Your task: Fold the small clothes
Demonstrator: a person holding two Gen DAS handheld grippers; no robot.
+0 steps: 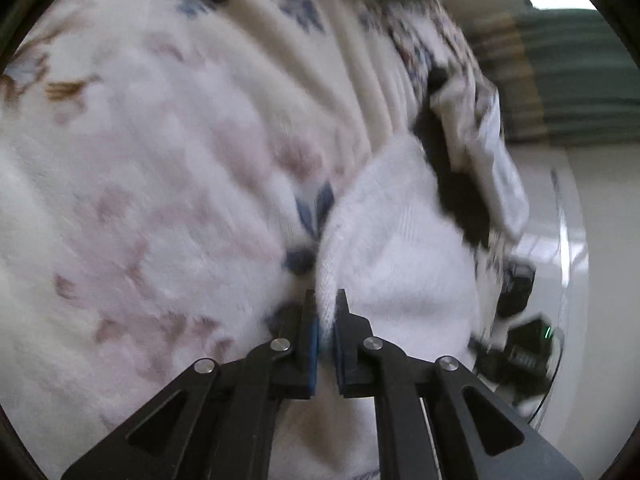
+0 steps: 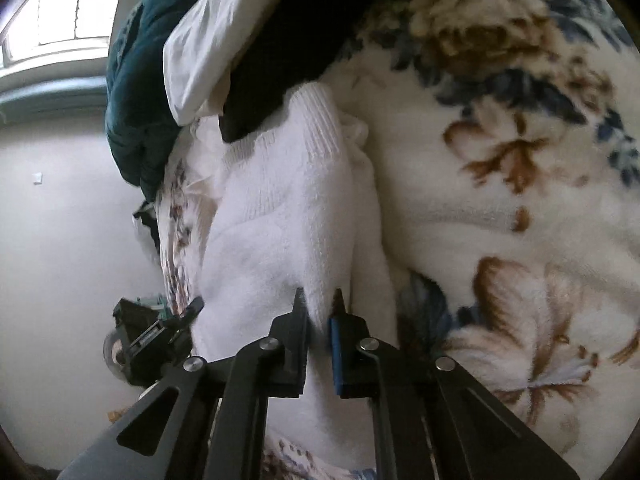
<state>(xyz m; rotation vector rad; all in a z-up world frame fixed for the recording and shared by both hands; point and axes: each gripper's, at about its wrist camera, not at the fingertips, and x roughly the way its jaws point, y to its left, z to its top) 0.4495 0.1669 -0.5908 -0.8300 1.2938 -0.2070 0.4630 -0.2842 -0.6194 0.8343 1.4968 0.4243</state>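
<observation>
Both tongs are clamped on the white knitted garment (image 2: 288, 216). The left tongs (image 1: 326, 304) pinch a rolled edge at the lower middle of their view; the right tongs (image 2: 319, 304) pinch a thick fold at the lower middle of theirs. The garment lies on the flowered blanket (image 2: 500, 200), below a heap of dark and white clothes (image 2: 224, 48) at upper left. To fold well, I judge, keep both pinches level, draw the edge taut without stretching, and lay it over clear of the heap.

Clothes pile (image 2: 208, 40) crowds far end; floral blanket (image 2: 500, 200) open alongside white garment (image 2: 288, 208).
</observation>
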